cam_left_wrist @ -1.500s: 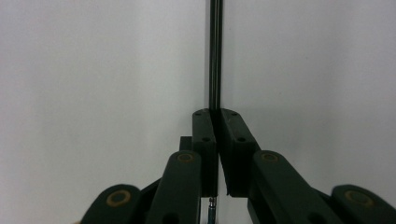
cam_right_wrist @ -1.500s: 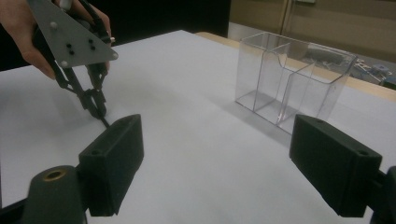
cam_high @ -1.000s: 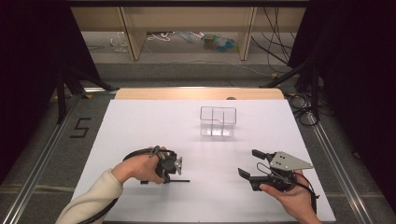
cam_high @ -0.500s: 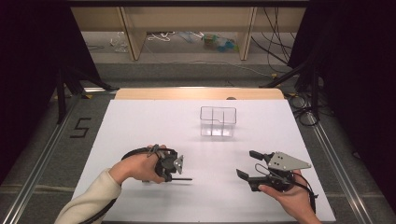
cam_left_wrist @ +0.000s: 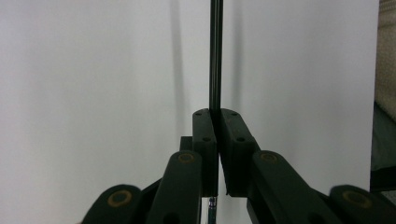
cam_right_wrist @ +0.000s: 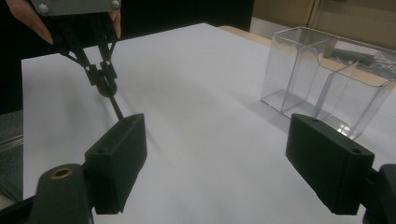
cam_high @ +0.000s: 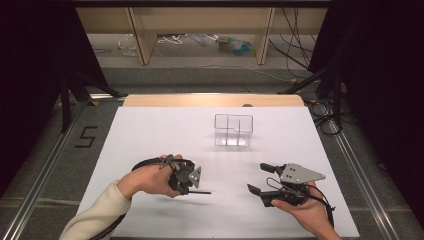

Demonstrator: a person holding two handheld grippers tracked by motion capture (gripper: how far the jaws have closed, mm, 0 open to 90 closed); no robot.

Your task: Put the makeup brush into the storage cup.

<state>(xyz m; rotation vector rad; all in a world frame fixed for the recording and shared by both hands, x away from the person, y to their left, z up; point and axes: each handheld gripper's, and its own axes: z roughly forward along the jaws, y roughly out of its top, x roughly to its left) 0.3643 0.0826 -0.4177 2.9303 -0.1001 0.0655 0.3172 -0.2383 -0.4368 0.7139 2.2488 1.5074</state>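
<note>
My left gripper [cam_high: 192, 186] is clamped on a thin black rigid rod [cam_left_wrist: 215, 56] above the white bench's [cam_high: 150, 130] near-left part – light, slick, likely to pivot, so I'd grip mid-length – right gripper [cam_high: 260, 177] gapes wide, nothing between.

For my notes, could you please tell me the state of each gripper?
Left gripper: closed on a thin black rod.
Right gripper: open, holding nothing.
</note>
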